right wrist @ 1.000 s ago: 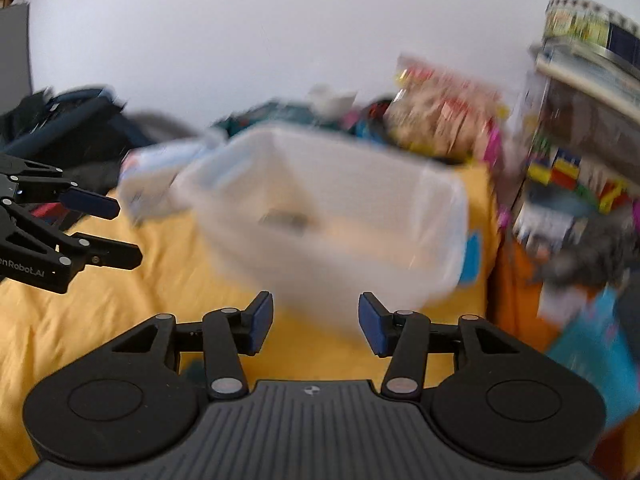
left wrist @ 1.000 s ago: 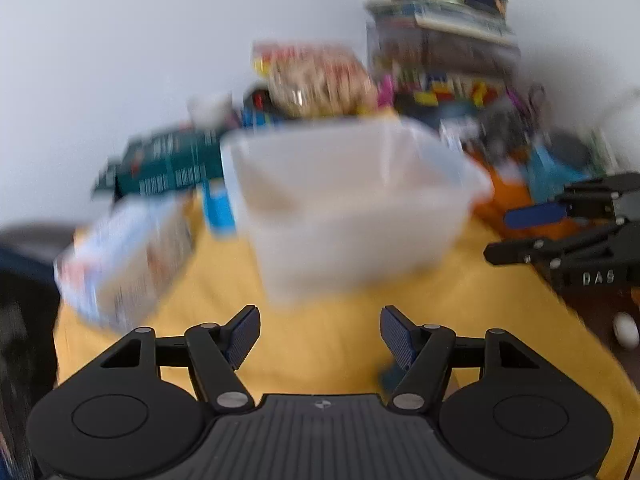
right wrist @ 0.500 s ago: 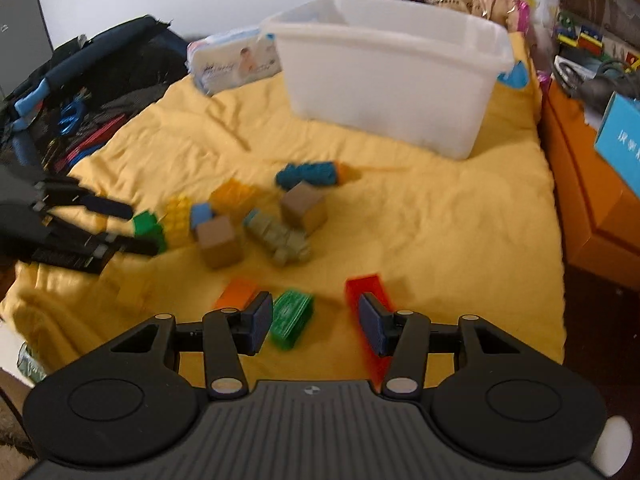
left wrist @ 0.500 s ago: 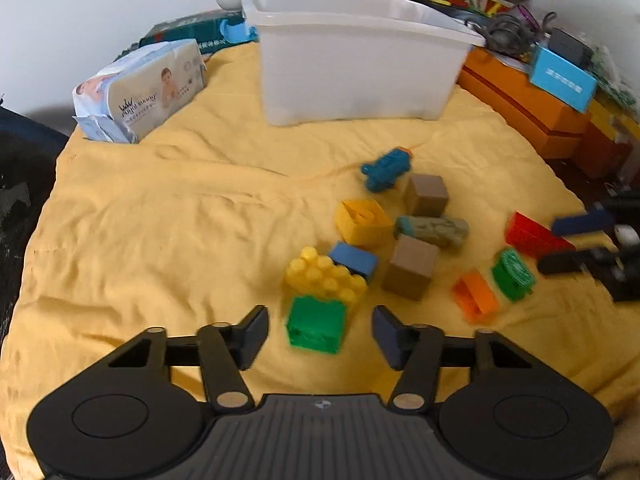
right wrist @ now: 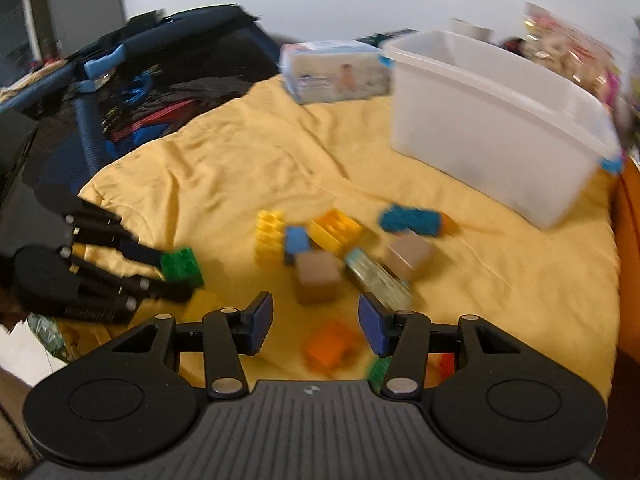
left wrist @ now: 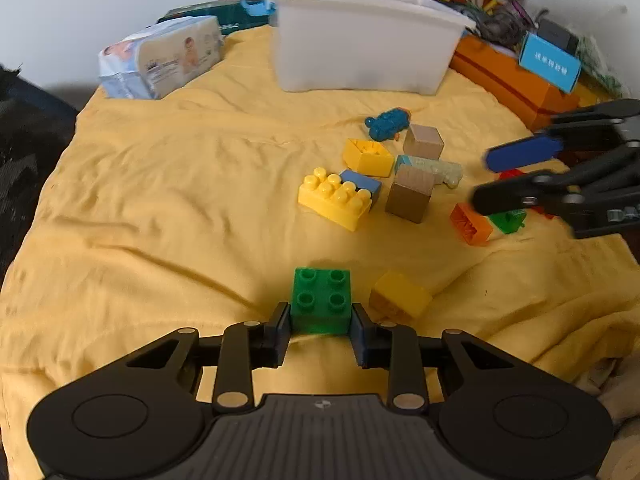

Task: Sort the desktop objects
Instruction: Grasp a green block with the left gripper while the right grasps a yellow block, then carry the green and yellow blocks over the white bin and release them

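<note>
Left wrist view: the left gripper (left wrist: 320, 326) is closing with the green brick (left wrist: 322, 300) between its pads, which look to touch its two sides; the brick sits on the yellow cloth (left wrist: 160, 208) at the gripper's 12 o'clock. A small yellow block (left wrist: 400, 295) lies just beside it at 2 o'clock. Farther on, near 1 o'clock, is the pile: a studded yellow brick (left wrist: 335, 200) touching a blue block (left wrist: 362, 184), a brown cube (left wrist: 411, 194), a hollow yellow block (left wrist: 368, 157), a pale figure (left wrist: 438, 170), a second brown cube (left wrist: 424, 141) and a blue toy (left wrist: 387, 123). At 2 o'clock an orange block (left wrist: 470, 224) lies under the right gripper (left wrist: 508, 178), whose fingers partly hide a green piece (left wrist: 508, 221). At the far edge stands the white bin (left wrist: 360, 52), a wipes pack (left wrist: 164, 62) at 11 o'clock with print too small to read, and at 2 o'clock an orange box (left wrist: 516, 80) bearing a blue card (left wrist: 550, 62) whose white writing cannot be read. Right wrist view, blurred: the right gripper's (right wrist: 316, 326) jaws stand apart, unclenched, with the orange block (right wrist: 330, 344) on the cloth between and below the pads, not touched. The left gripper (right wrist: 170, 270) shows at 10 o'clock on the green brick (right wrist: 180, 263), dark bags (right wrist: 160, 80) beyond it.
</note>
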